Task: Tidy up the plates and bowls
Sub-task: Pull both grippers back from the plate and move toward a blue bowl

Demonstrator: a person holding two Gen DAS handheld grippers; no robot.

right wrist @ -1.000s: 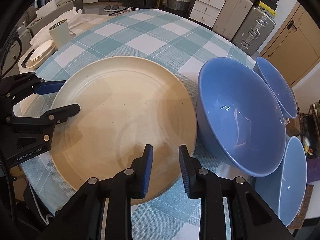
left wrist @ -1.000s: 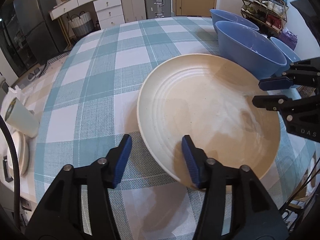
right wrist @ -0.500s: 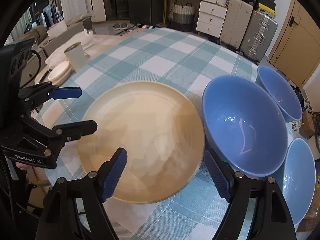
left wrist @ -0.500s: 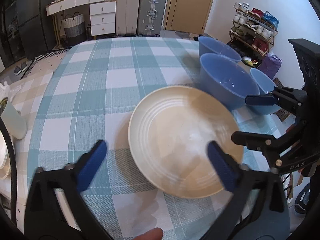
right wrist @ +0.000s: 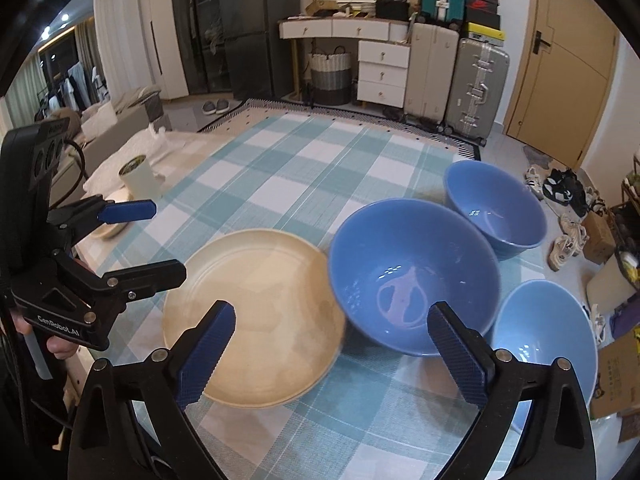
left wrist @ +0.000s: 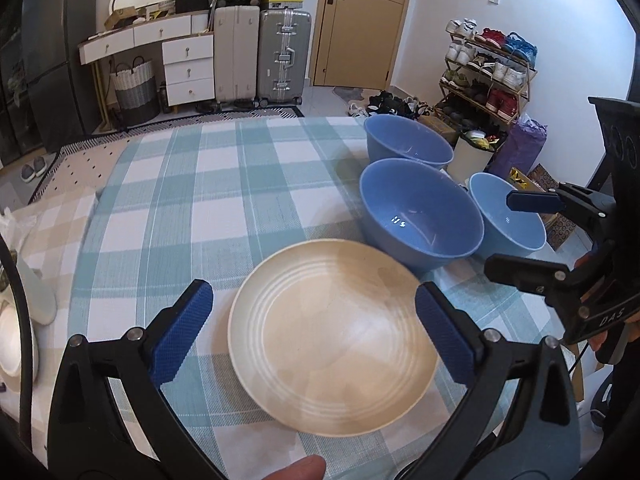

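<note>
Both my tongs are clear of the round cream ribbed plate (left wrist: pixel 334 336), which lies flat on the teal-and-white checked tabletop (left wrist: pixel 224 200), so this reads as the gap between one placement and the next pick. My left tongs (left wrist: pixel 314 330) stand spread as wide as they go, jaws empty, the plate below and between the blue pads without touching either. My right tongs (right wrist: pixel 334 350) have just been opening and now gape nearly as wide, nothing between them; the plate sits under the left pad, and the big blue glossy bowl (right wrist: pixel 414 278) under the right one. That bowl touches the plate's rim. Two smaller blue bowls (right wrist: pixel 496 208) (right wrist: pixel 546 332) wait beyond and to the right. Next, I reckon, comes nesting the bowls: drop over one rim, pinch its wall, lift it straight.
</note>
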